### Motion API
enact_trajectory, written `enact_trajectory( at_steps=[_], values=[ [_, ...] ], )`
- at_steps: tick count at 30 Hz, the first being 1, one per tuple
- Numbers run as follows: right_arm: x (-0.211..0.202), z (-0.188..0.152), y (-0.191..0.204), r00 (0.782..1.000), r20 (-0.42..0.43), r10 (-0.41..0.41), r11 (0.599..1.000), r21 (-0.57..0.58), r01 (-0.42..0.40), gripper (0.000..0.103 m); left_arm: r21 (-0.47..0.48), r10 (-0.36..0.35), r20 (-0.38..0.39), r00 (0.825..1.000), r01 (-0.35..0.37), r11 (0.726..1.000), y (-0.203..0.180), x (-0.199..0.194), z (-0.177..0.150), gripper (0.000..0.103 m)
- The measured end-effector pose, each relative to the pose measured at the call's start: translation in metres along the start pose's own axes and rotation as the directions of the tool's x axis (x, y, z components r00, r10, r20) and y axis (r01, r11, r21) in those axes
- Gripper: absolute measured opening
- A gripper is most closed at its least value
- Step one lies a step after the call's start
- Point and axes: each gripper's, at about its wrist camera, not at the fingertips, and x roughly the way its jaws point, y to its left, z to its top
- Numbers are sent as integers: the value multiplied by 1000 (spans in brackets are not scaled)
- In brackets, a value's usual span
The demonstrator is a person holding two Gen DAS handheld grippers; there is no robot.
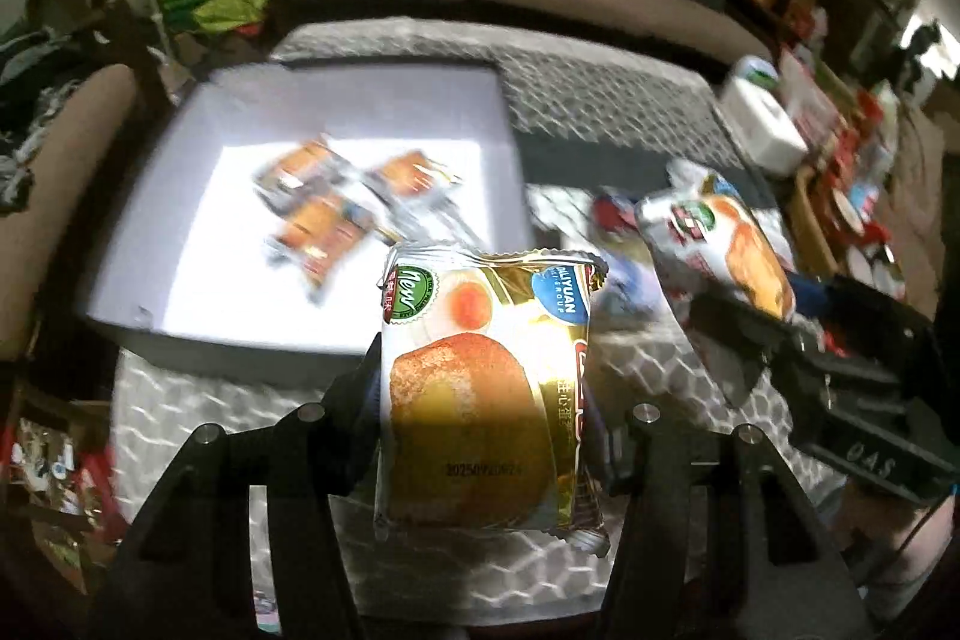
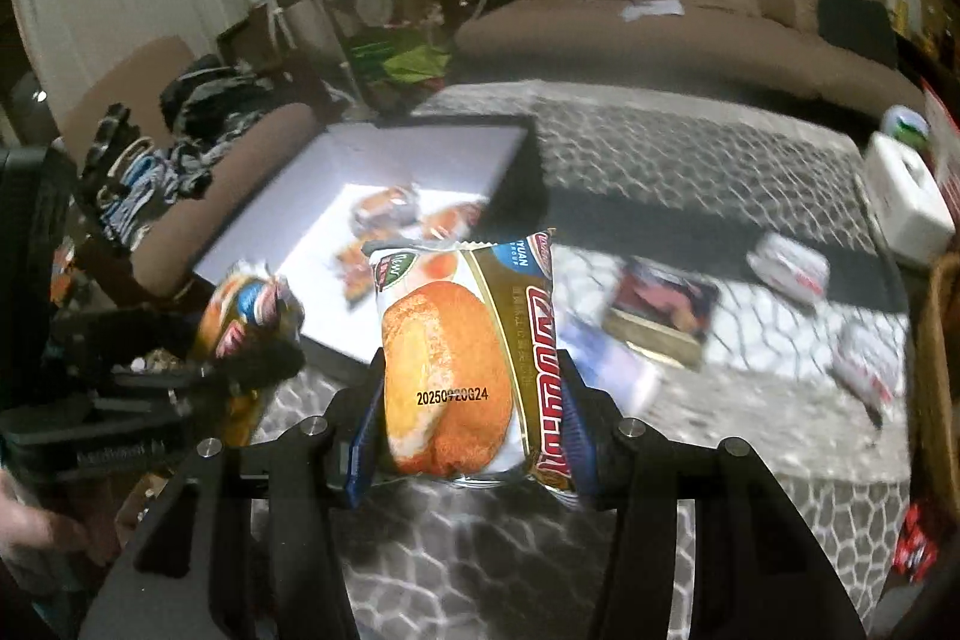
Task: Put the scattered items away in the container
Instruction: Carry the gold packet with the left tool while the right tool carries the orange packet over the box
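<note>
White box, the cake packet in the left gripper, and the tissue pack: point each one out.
White box [image 1: 360,112]: left wrist view, far inner wall.
Cake packet [image 1: 480,388]: left wrist view, printed cake on its front.
Tissue pack [image 2: 912,202]: right wrist view, white top face.

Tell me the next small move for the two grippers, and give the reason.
Probably carry both packets over the white box and release them there. The left gripper is shut on a cake packet, and the right gripper is shut on its own cake packet; both packets hang short of the box, where similar packets already lie.
</note>
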Motion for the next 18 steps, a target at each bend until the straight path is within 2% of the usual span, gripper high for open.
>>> enact_trajectory(
  at_steps=[6, 10, 18],
  values=[
    [33, 44, 38, 999, -17, 48, 999, -15, -48, 52, -38, 83, 29, 996, -82, 996, 53, -14, 36, 52],
    [65, 73, 63, 997, -36, 68, 997, -25, -68, 52, -65, 103, 21, 994, -102, 993, 83, -10, 50, 52],
    [127, 104, 88, 996, -71, 44, 998, -51, -47, 52, -99, 141, -28, 990, -144, 985, 138, 27, 71, 52]
  ],
)
